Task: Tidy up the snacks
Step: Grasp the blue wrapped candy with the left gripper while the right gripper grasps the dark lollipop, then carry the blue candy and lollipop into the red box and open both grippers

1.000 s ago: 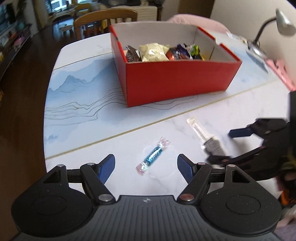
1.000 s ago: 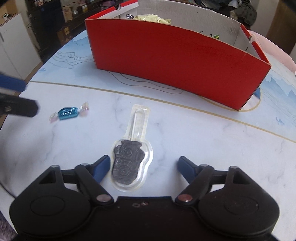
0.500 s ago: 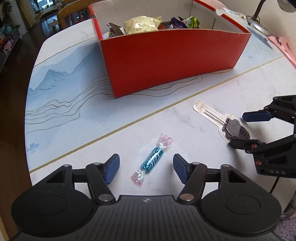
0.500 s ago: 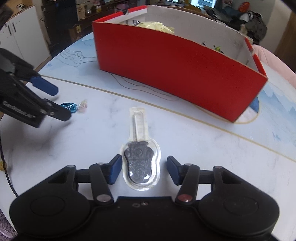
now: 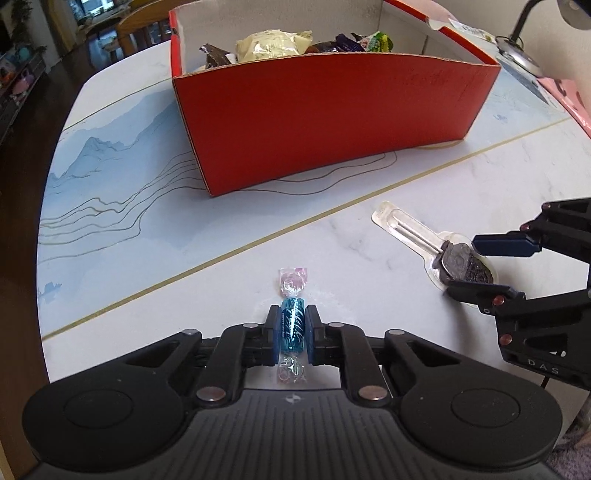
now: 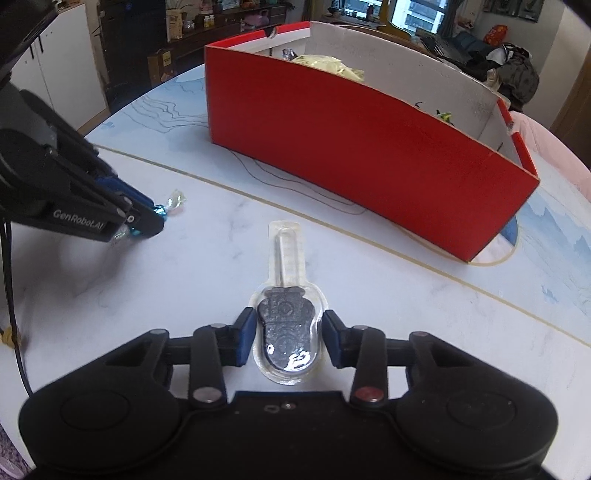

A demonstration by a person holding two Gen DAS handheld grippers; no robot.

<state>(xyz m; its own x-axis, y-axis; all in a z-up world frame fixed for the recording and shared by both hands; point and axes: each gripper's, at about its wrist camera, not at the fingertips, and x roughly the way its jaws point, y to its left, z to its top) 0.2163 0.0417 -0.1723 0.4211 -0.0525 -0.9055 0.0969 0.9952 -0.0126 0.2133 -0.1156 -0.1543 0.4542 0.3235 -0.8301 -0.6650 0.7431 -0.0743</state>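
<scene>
My left gripper (image 5: pixel 291 326) is shut on a blue candy (image 5: pixel 292 317) with clear twisted ends, low on the white marble table (image 5: pixel 184 258). The right wrist view shows that left gripper (image 6: pixel 147 218) at the left, with the candy's wrapper end (image 6: pixel 173 197) sticking out. My right gripper (image 6: pixel 289 332) is closing its jaws around a dark chocolate lollipop (image 6: pixel 284 328) in a clear blister, and both pads touch the blister's sides. Its stick points toward the red box (image 6: pixel 351 147). From the left wrist, the right gripper (image 5: pixel 484 266) straddles the lollipop (image 5: pixel 461 262).
The red box (image 5: pixel 332 118) stands behind both grippers and holds several wrapped snacks (image 5: pixel 273 44). A desk lamp (image 5: pixel 517 48) and a pink item (image 5: pixel 569 96) sit at the far right. A wooden chair (image 5: pixel 144 26) stands behind the table. The table's rounded edge runs down the left.
The left gripper came down over the blue candy and shut on it. The right gripper's jaws narrowed from wide apart to touching the lollipop's blister.
</scene>
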